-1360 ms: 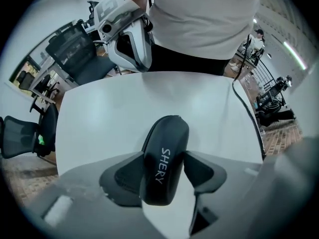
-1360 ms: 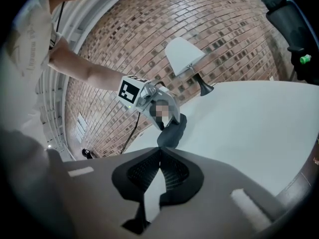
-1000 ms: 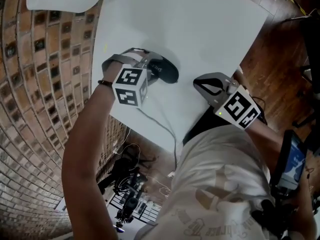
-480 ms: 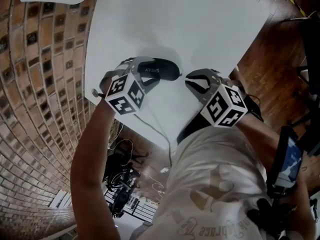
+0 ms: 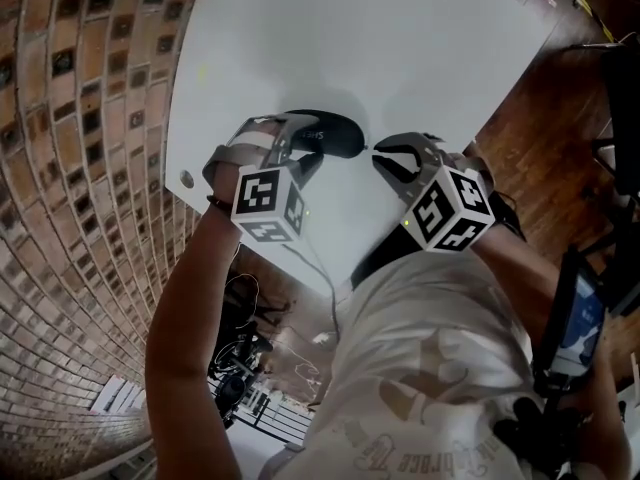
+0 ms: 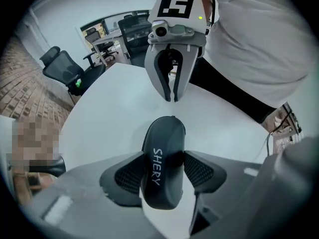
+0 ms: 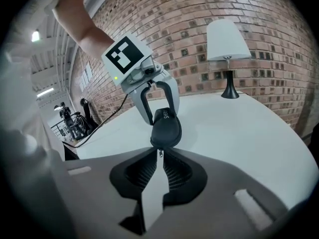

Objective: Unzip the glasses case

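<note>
White table up against a brick wall, with a lamp at the far end. The glasses case is a black oval hard-shell type with "SHERY" in white across the top. It sits near the table edge closest to the person and looks fully zipped. The left gripper has its jaws squeezed in on both long sides of the case. The right gripper faces it from the other end, with its jaws pinched together on the little zipper pull at the tip of the case.
</note>
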The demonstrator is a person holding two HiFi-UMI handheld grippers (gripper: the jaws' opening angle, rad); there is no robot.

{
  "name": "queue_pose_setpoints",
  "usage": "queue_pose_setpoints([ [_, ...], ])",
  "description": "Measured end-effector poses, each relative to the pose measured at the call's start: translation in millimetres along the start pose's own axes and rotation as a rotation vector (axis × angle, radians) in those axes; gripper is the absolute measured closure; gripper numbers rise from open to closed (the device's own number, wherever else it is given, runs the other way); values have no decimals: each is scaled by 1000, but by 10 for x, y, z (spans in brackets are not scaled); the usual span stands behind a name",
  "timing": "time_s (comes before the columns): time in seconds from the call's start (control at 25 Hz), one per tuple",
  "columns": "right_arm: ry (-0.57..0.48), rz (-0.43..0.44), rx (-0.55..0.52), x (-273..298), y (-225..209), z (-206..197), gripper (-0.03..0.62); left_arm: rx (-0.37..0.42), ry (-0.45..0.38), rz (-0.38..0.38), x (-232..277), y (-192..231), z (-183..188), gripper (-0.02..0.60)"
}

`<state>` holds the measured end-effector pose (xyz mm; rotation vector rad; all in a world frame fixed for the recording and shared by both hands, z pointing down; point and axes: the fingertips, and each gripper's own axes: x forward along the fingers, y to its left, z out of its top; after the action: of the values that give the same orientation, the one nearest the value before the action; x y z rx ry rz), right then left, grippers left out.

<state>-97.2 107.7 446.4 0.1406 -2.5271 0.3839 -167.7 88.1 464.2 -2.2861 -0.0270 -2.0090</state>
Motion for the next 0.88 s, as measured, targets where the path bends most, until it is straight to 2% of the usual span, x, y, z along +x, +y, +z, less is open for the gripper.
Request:
queue_pose_setpoints([
  [0.4, 206, -70, -203, 251, -25, -190, 488, -70, -45, -39, 17, 42, 31, 319],
  [0.6, 283, -129, -170, 401, -26, -261, 488, -91, -62, -28, 34, 38, 26, 318],
  [0.76, 266, -196, -135, 393, -66, -239, 582, -94, -79, -13, 26, 41, 34, 316],
  [0.88, 257, -181, -118, 356, -71, -231, 582, -90, -84, -7, 17, 34, 30, 316],
])
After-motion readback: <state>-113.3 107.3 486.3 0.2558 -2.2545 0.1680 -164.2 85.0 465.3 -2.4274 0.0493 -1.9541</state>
